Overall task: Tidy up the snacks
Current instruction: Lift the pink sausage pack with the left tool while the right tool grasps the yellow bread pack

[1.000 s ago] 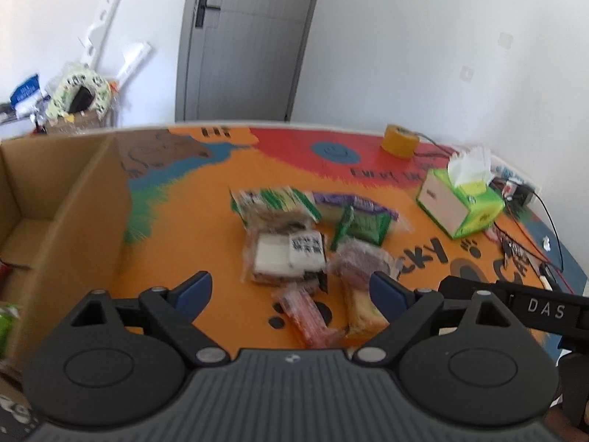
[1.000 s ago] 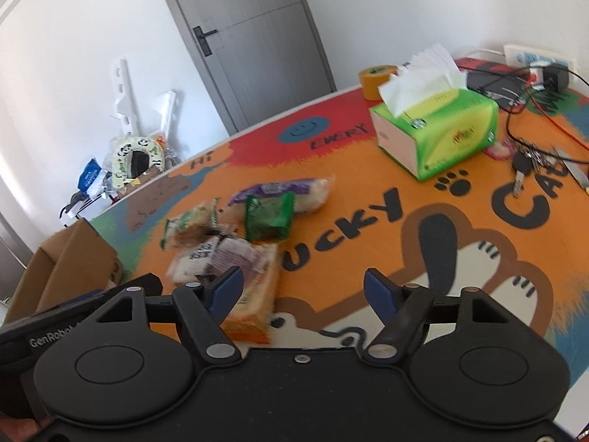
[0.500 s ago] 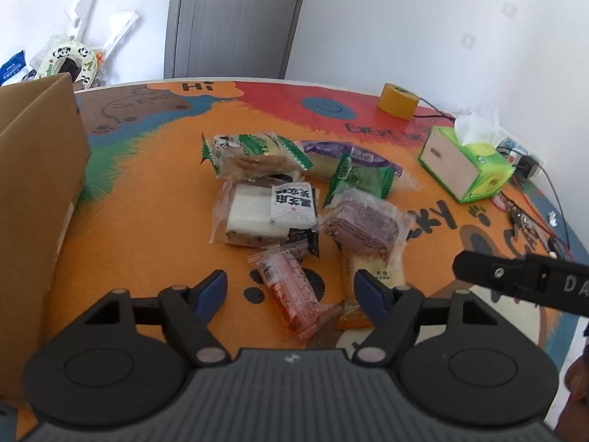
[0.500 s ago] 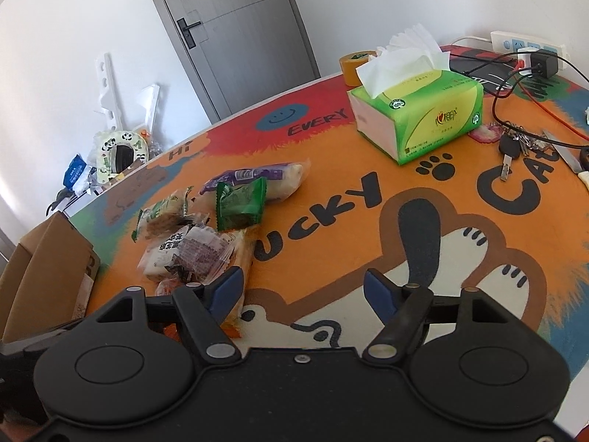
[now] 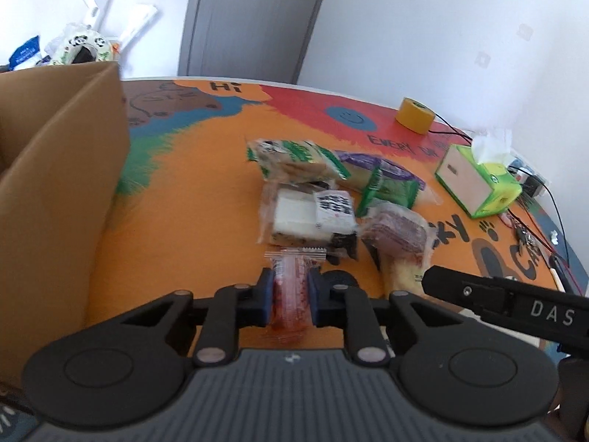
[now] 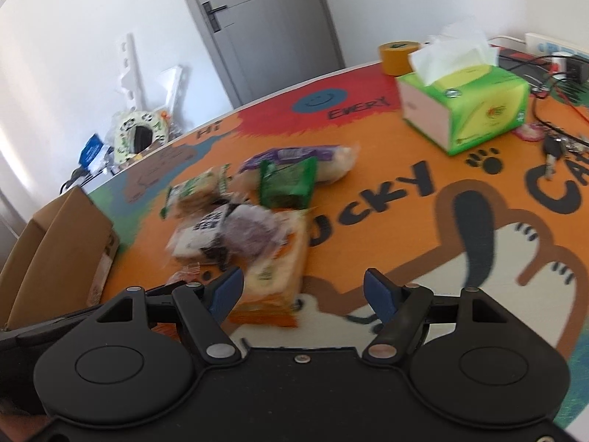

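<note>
The left gripper (image 5: 291,296) has its jaws clamped on a red snack pack (image 5: 292,287), one blue pad pressed to each long side. The pack lies at the near end of the snack pile, close to the counter's (image 5: 191,199) near edge. Just beyond it sit a white cake pack (image 5: 307,215) and a purple bun (image 5: 397,234) lying on a yellow bread pack (image 5: 399,274). Farther toward the far edge are a green-striped pack (image 5: 294,156), a dark green packet (image 5: 390,189) and a purple-label roll (image 5: 368,165), all touching or overlapping.

A cardboard box (image 5: 55,191) stands at the counter's left edge, well apart from the pile. A tissue box (image 5: 478,184) is toward the right edge and a tape roll (image 5: 414,114) is at the far edge.

The right gripper (image 6: 303,291) has its jaws wide apart and holds nothing; it is over the counter's near edge, right of the pile, with the bread pack just beside its left pad. Its view is motion-blurred.
</note>
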The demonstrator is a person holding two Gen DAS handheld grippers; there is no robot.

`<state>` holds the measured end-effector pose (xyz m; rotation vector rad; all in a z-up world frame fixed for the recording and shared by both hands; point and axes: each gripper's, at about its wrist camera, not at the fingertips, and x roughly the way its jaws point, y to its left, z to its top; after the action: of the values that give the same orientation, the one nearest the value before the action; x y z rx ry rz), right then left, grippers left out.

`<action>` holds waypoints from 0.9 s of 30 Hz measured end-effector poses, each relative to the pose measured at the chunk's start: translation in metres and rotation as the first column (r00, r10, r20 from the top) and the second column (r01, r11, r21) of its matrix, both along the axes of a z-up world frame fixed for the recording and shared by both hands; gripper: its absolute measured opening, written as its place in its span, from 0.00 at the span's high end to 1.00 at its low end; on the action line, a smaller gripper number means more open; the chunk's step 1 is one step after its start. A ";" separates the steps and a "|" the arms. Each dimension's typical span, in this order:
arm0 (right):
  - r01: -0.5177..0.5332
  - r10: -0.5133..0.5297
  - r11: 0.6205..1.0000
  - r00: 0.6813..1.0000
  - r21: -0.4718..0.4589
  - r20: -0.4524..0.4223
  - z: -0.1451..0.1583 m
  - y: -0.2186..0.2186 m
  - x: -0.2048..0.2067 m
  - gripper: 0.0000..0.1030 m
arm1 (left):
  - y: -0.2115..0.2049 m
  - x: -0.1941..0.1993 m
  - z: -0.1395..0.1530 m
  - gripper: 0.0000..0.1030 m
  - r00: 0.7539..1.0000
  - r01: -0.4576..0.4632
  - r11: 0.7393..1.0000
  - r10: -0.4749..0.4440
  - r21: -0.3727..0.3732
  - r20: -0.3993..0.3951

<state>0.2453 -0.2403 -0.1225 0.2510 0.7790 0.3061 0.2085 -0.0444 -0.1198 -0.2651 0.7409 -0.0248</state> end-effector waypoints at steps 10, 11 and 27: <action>-0.050 0.050 0.999 0.998 -0.002 -0.026 -0.010 0.024 0.004 0.34 | 0.010 -0.009 0.005 0.83 1.000 -0.024 1.000 0.024 -0.001 0.017; -0.050 0.050 0.999 0.999 -0.013 -0.019 -0.010 0.026 0.004 0.36 | 0.010 -0.009 0.005 0.83 1.000 -0.024 1.000 0.024 0.003 0.018; -0.007 0.006 0.999 1.000 -0.031 -0.022 -0.009 0.001 -0.008 0.65 | -0.004 -0.007 -0.005 0.82 1.000 0.004 0.999 -0.004 0.051 0.010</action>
<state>0.2371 -0.2392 -0.1315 0.2225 0.8059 0.2974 0.2018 -0.0481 -0.1245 -0.2143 0.7309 -0.0111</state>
